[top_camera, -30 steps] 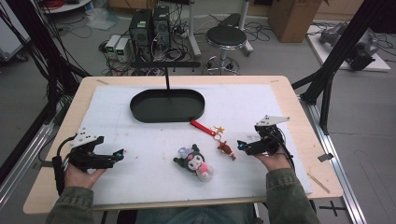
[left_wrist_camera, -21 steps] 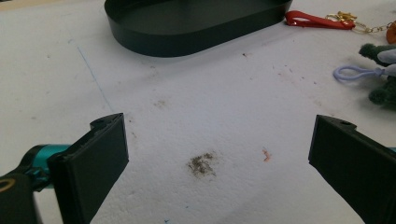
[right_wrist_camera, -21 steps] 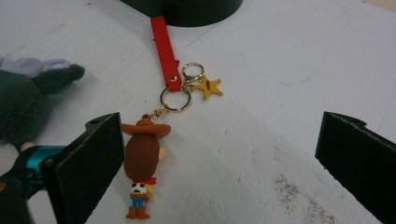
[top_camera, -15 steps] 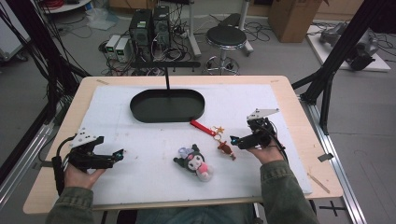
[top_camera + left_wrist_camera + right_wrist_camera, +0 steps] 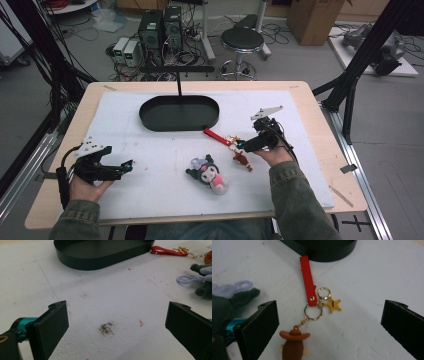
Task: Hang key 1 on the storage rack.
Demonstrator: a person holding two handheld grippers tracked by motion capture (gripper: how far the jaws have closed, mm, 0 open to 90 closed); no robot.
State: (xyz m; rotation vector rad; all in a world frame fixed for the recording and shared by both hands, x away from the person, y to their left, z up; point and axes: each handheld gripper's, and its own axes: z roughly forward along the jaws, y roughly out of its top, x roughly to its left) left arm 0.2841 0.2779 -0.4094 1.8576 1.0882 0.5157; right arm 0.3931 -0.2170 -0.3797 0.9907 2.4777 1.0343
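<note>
A keychain lies on the white mat: a red strap [image 5: 216,136] [image 5: 308,280], a gold star [image 5: 332,304], a ring, and a small cowboy figure [image 5: 242,159] [image 5: 293,345]. My right gripper [image 5: 239,146] [image 5: 329,315] hovers just over it, open wide, with the ring and star between its jaws and nothing touched. A dark plush toy [image 5: 209,172] with a lilac loop [image 5: 187,279] lies left of the keychain. My left gripper [image 5: 126,165] [image 5: 117,315] rests open at the front left over bare mat.
A black oval tray [image 5: 150,121] [image 5: 100,262] [image 5: 324,253] stands empty at the back centre, its rim close behind the red strap. The white mat [image 5: 300,150] covers most of the wooden table [image 5: 327,145]. A dirty smudge [image 5: 107,328] marks the mat.
My right gripper has moved left and away from the table's right side until it stands over the keychain. The left gripper, plush and keychain have not moved.
</note>
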